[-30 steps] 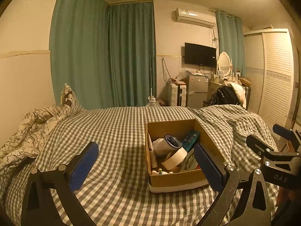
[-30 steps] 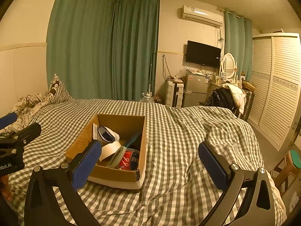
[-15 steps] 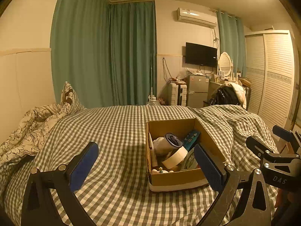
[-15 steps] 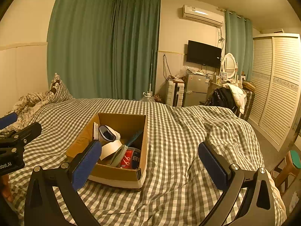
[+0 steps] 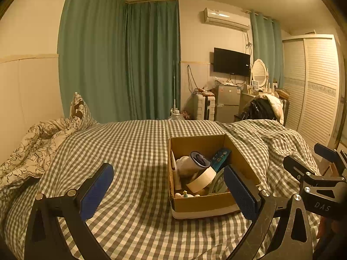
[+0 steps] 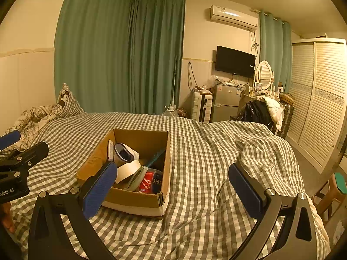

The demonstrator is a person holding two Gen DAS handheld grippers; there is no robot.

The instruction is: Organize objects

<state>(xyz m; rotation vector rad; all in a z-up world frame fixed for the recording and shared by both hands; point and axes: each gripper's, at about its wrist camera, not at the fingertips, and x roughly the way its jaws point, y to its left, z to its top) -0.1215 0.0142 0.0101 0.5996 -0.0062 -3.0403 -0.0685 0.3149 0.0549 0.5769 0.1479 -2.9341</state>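
Note:
An open cardboard box (image 5: 200, 202) (image 6: 132, 199) sits on a checked bed cover (image 5: 134, 151) (image 6: 206, 151). Inside lie a roll of beige tape (image 5: 200, 182) (image 6: 126, 170), a white and grey cylinder (image 5: 196, 161) (image 6: 124, 152), a teal item (image 5: 221, 155), a red can (image 6: 150, 183) and small pieces. My left gripper (image 5: 168, 189) is open and empty, held near the box's front left. My right gripper (image 6: 172, 189) is open and empty, near the box's front right corner. Each gripper shows at the edge of the other's view.
A crumpled floral duvet and a pillow (image 5: 43, 134) lie at the left of the bed. The cover bunches into folds on the right (image 6: 260, 149). Beyond the bed stand green curtains, a small fridge (image 5: 226, 103), a TV and a louvred wardrobe (image 6: 321, 99). A stool (image 6: 334, 188) stands at the right.
Both views have crept slightly, with the box sitting a touch lower in the frames. Both grippers stay open and empty.

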